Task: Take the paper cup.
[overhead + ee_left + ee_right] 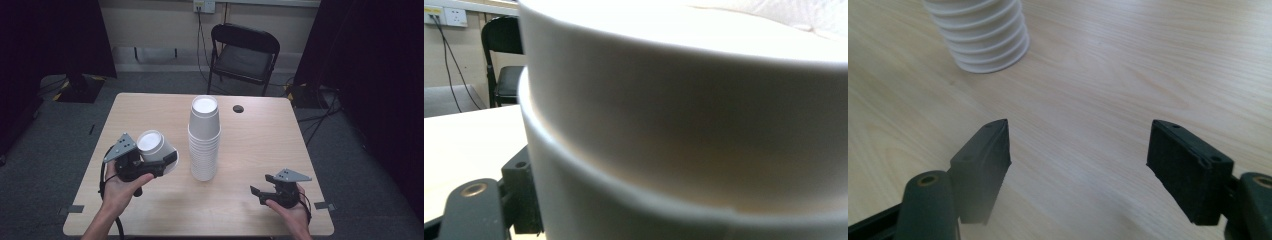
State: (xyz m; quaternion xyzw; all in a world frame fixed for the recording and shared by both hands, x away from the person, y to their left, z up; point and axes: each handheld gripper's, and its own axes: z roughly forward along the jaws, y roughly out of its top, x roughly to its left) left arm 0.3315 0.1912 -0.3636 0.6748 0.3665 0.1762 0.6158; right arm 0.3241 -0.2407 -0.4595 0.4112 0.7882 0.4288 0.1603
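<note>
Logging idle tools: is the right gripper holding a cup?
No, the right gripper has its jaws wide apart over bare table.

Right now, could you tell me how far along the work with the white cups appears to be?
Done: one white foam cup is off the tall stack of white foam cups. In hand: the left tool grips that cup, tilted, above the light wooden table. Left: it is not set down, and the right tool is open over bare wood.
</note>
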